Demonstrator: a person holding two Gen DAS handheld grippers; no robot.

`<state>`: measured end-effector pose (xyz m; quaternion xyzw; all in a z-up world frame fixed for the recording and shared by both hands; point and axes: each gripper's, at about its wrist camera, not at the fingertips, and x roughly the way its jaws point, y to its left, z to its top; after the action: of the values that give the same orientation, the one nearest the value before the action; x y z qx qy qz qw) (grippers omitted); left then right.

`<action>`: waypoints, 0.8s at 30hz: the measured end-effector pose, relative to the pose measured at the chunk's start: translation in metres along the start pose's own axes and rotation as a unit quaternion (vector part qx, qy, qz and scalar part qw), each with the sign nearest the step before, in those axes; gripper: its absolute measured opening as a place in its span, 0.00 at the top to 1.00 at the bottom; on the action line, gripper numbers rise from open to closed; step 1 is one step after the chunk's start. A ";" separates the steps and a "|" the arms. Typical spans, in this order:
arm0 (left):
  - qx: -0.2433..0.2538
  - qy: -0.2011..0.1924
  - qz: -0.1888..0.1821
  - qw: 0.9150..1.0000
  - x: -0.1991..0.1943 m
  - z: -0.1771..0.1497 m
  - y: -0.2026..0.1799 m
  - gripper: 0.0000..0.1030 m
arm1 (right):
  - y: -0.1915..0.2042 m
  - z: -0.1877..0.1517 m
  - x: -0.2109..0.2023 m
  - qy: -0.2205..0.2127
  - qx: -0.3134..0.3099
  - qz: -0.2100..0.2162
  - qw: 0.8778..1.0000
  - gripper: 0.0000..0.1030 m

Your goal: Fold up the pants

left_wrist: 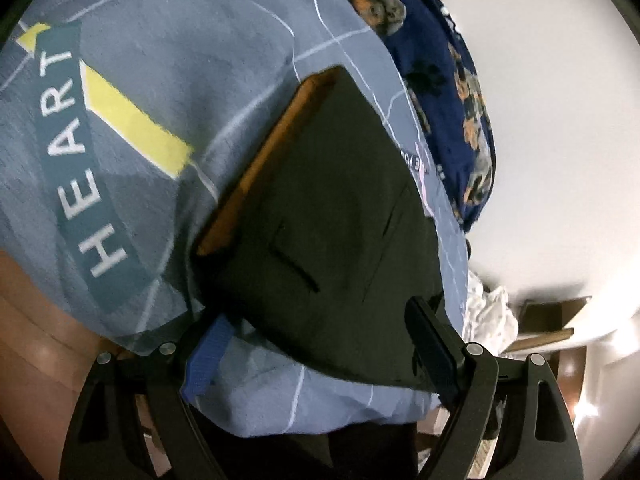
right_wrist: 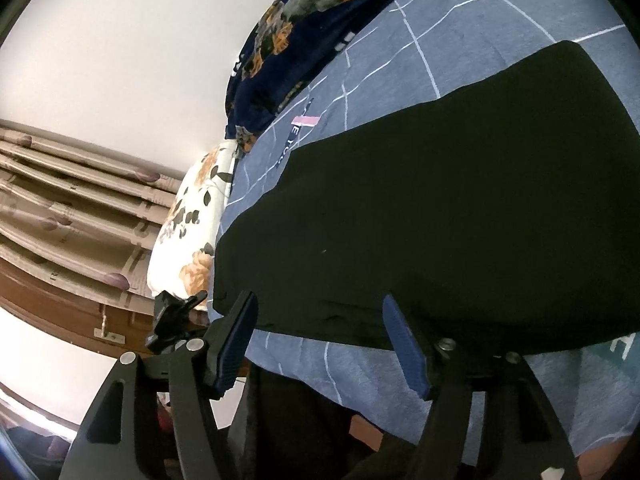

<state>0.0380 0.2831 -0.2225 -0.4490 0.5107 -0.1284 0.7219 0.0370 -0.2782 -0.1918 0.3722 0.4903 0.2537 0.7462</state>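
Black pants (left_wrist: 332,216) are seen lying folded flat on the blue bedsheet (left_wrist: 168,92), orange waistband lining exposed along one edge. Left gripper (left_wrist: 316,344): fingers are held apart at the pants' near edge, possibly touching cloth. Right gripper (right_wrist: 324,340): fingers are likewise spread, just beside the pants' near edge. A floral pillow (right_wrist: 192,224) is noted beyond the pants.

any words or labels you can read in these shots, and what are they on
"HEART" – white capitals on a teal band printed on the blue bedsheet, left wrist view.
Second print on the sheet by a pink patch: only "E YO" shows in the right wrist view; the rest is hidden or blurred.
A white letter on teal at the sheet's edge, perhaps "H": cut off.
The black pants show no text.
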 end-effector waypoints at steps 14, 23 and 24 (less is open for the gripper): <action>0.094 -0.012 0.039 0.995 0.008 -0.001 -0.017 0.54 | -0.001 0.003 0.004 0.004 0.005 0.002 1.000 0.35; 0.009 -0.005 -0.019 1.000 0.017 0.013 0.000 0.36 | 0.002 0.002 0.005 0.006 0.002 0.001 1.000 0.35; 0.013 -0.003 -0.019 1.000 0.018 0.014 0.000 0.36 | 0.001 0.003 0.005 0.006 0.003 0.001 1.000 0.35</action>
<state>0.0577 0.2784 -0.2324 -0.4496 0.4987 -0.1471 0.7263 0.0417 -0.2747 -0.1929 0.3734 0.4946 0.2556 0.7420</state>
